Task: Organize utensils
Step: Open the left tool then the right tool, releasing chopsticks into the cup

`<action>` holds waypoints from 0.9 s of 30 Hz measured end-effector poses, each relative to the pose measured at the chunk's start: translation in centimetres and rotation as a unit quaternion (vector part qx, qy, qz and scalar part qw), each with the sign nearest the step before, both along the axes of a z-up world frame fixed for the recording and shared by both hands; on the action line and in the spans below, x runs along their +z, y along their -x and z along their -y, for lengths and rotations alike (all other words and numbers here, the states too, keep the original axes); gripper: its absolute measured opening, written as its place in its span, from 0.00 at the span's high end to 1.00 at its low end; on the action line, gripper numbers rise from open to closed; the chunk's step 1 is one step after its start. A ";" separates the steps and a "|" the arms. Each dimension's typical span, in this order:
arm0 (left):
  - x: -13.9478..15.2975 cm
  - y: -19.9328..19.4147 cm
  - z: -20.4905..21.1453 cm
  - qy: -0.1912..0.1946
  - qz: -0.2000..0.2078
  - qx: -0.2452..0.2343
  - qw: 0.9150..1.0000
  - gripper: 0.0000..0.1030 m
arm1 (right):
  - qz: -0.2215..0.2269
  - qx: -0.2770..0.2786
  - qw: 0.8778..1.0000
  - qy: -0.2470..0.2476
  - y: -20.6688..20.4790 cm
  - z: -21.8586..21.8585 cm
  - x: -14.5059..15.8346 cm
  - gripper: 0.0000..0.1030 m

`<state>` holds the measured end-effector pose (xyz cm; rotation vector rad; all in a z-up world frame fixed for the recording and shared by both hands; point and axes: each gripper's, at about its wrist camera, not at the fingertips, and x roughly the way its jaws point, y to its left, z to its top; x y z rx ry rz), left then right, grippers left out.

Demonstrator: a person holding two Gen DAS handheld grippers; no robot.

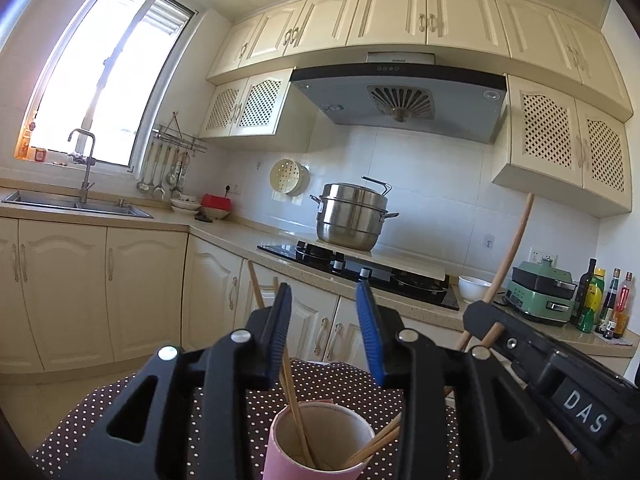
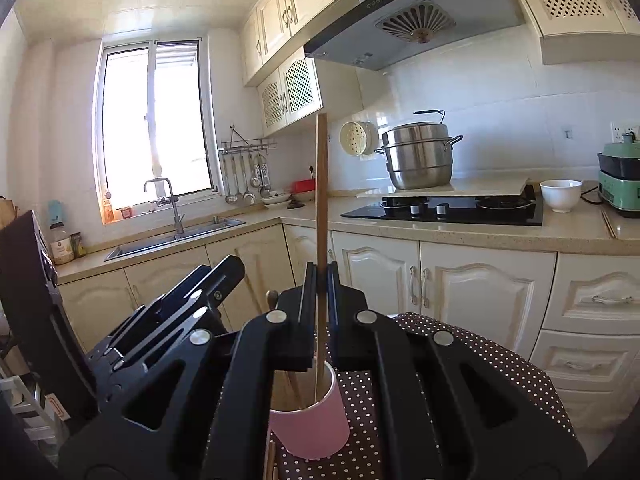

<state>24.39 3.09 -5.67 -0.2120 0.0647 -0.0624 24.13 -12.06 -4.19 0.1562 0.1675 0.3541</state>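
My left gripper (image 1: 326, 322) stands open, its two blue-edged fingers (image 1: 370, 332) apart with nothing pressed between them; one chopstick (image 1: 294, 408) leans past the inner face of the left finger and drops into the pink cup (image 1: 280, 452) below. My right gripper (image 2: 320, 292) is clenched on one long wooden chopstick (image 2: 321, 184), which stands nearly upright, its lower end inside the pink cup (image 2: 316, 428) and its upper end high above the jaws.

The cup is a single one, and it sits on the brown cloth with white dots (image 2: 480, 356), just under both grippers. In the left wrist view I count three or four sticks resting in it: one steep stick on the left, and two or three slanting to the right rim (image 1: 376, 444); I cannot tell the exact number where they overlap. From that view my right gripper (image 1: 480, 320) shows at the right with its chopstick (image 1: 514, 248) rising slantwise out of it.

Behind, on the counter, there is one steel steamer pot (image 1: 352, 216) on a pale board over the black hob (image 2: 444, 210), one white bowl (image 2: 560, 194) and one green cooker (image 2: 622, 184) beside it, and one pair of chopsticks (image 2: 608, 224) lying on the counter near the bowl
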 end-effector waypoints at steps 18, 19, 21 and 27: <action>0.3 2.6 -1.0 -0.007 -0.034 0.000 0.999 0.49 | -0.011 -0.014 1.000 0.019 1.4 -0.9 -0.7 0.94; 0.3 2.8 -1.0 -0.008 -0.035 0.000 0.999 0.49 | -0.012 -0.014 1.000 0.020 1.5 -0.9 -0.7 0.94; 0.5 3.1 -0.9 -0.011 -0.035 0.000 0.999 0.49 | -0.013 -0.015 1.000 0.020 1.7 -0.9 -0.7 0.94; 0.8 4.0 -0.8 -0.014 -0.036 0.000 0.999 0.45 | -0.016 -0.019 0.999 0.021 2.5 -0.7 -0.6 0.93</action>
